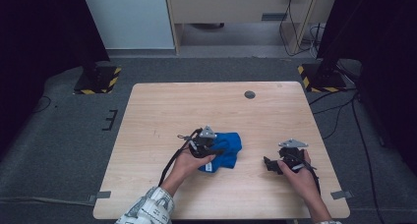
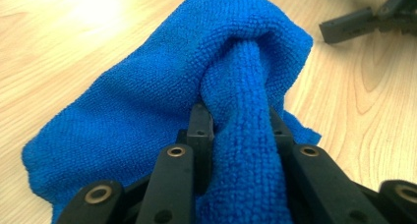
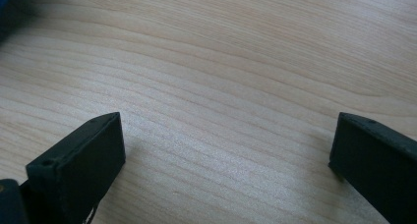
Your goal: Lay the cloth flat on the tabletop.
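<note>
A person is working a blue microfibre cloth (image 1: 225, 150) on a pale wooden table (image 1: 162, 111), the left gripper (image 2: 238, 118) clamping a bunched ridge of the fabric between its jaws while the rest of the cloth is spreading ahead of and to the left of that tool. The right gripper (image 3: 226, 145) is waiting off to the cloth's far side, its jaws standing wide apart with only bare wood between them, nothing held.

Done well, this step probably calls for keeping the pinch firm on the ridge and drawing it low and level, since a fold this thick could slip free or drag the whole cloth along rather than turn it over. Bringing the idle tool in to pin the free edge would likely steady the work.

The cloth's near edge is disappearing beneath the left tool and the left hand (image 1: 189, 164) in the high view, so how many layers are caught is hard to tell. A small white tag (image 1: 208, 167) is showing at the cloth's edge by that hand; its print is too small to read.
</note>
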A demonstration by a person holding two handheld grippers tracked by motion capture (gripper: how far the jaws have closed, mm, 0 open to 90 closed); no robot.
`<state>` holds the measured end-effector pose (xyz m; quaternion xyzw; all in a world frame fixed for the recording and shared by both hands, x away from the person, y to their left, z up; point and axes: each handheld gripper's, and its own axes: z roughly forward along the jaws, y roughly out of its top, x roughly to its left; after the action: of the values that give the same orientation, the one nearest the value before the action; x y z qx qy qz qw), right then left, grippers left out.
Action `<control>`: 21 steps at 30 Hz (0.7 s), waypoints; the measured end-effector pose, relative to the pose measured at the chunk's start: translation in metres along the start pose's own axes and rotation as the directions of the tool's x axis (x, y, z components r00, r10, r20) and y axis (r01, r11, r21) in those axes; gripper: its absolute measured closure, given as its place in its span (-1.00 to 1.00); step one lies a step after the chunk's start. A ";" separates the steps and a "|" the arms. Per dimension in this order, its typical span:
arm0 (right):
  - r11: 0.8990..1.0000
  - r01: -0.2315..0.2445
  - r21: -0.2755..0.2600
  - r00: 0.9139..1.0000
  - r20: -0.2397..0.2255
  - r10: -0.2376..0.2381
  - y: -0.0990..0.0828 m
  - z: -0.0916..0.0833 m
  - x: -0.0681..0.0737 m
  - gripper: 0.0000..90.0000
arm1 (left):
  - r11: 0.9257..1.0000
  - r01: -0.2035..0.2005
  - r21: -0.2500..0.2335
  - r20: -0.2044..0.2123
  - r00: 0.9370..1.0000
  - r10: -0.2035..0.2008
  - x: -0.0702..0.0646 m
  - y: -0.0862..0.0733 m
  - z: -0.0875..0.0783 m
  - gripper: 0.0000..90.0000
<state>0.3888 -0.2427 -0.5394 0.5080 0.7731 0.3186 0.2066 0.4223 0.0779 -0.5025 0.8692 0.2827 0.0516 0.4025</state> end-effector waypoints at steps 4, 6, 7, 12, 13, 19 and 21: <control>1.000 0.000 0.000 1.000 0.000 0.000 0.000 0.000 0.000 -0.99 | 1.000 0.014 0.006 -0.024 1.000 -0.014 0.001 -0.002 0.008 0.41; 1.000 0.004 -0.001 1.000 -0.005 -0.004 0.000 0.000 0.000 -0.98 | 1.000 0.017 -0.019 -0.052 0.998 -0.018 0.001 -0.005 0.010 -0.10; 1.000 0.014 -0.001 1.000 -0.008 -0.014 0.000 -0.001 -0.001 -0.97 | 0.999 0.015 -0.028 -0.054 0.998 -0.016 0.001 -0.005 0.008 -0.22; 0.999 0.040 -0.031 0.999 -0.028 -0.041 0.002 -0.005 0.001 -0.78 | 0.997 0.017 -0.076 -0.060 0.998 -0.021 -0.001 -0.007 -0.003 -0.50; 0.997 0.053 -0.052 0.997 -0.047 -0.056 0.006 -0.008 0.005 -0.68 | 0.997 0.010 -0.080 -0.073 0.997 -0.016 -0.002 -0.007 -0.006 -0.58; 0.984 0.124 -0.127 0.988 -0.079 -0.135 0.025 -0.018 0.024 -0.34 | 0.988 0.029 -0.150 -0.101 0.994 -0.044 -0.001 -0.013 -0.030 -0.69; 0.978 0.146 -0.148 0.978 -0.127 -0.166 0.038 -0.019 0.036 -0.17 | 0.985 0.027 -0.170 -0.104 0.994 -0.045 0.001 -0.016 -0.042 -0.71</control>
<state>0.3869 -0.2042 -0.4989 0.4068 0.7992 0.3887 0.2114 0.4027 0.1141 -0.4861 0.8227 0.3144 0.1147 0.4594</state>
